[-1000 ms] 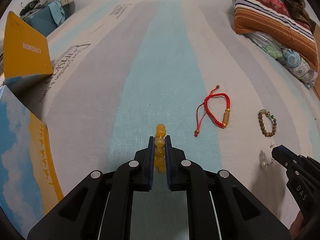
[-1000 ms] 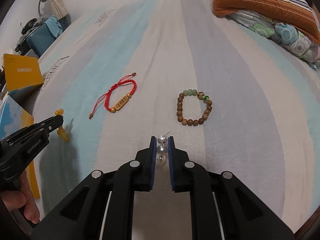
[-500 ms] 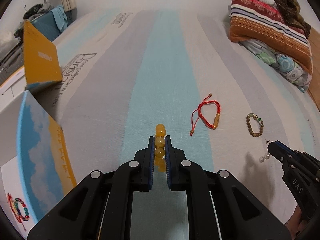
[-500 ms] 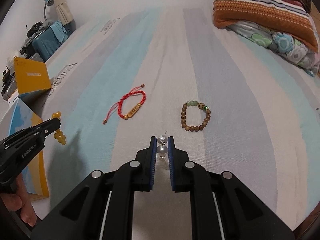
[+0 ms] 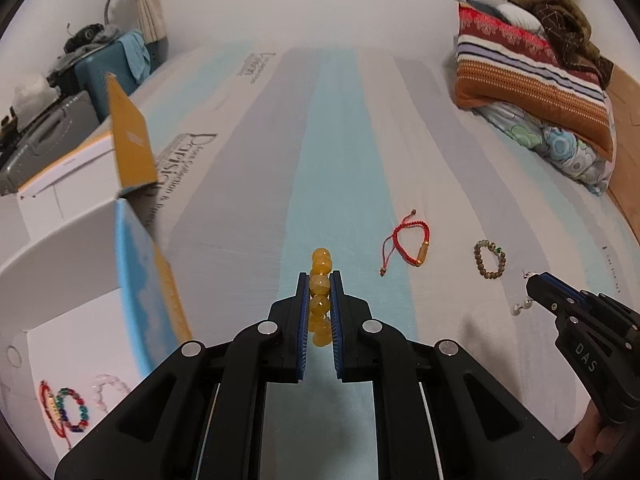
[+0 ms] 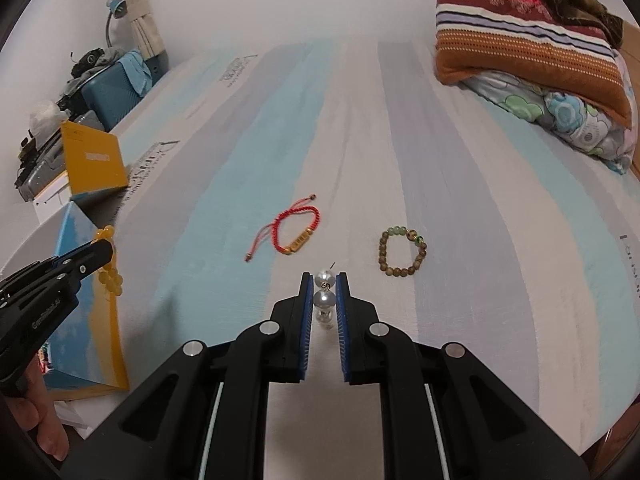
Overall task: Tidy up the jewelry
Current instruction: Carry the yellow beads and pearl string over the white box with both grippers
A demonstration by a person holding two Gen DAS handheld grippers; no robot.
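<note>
My left gripper (image 5: 319,280) is shut on a yellow bead bracelet (image 5: 321,296), held above the striped bed sheet; it shows again at the left of the right wrist view (image 6: 105,249) with the yellow beads (image 6: 109,276) hanging from it. My right gripper (image 6: 324,280) is shut on a pearl drop earring (image 6: 325,298), also seen at the right of the left wrist view (image 5: 536,282). A red cord bracelet (image 6: 298,228) and a brown wooden bead bracelet (image 6: 402,252) lie flat on the sheet ahead of both grippers.
An open white box (image 5: 60,320) with blue and yellow flaps sits at the left bed edge, holding several bracelets (image 5: 66,408). Folded blankets and a pillow (image 5: 536,92) lie at the far right. A suitcase and clutter (image 5: 100,68) stand beyond the left edge.
Both grippers have risen from the sheet with their pieces, so the bed looks farther away. The white box interior with its bracelets has come into the left wrist view.
</note>
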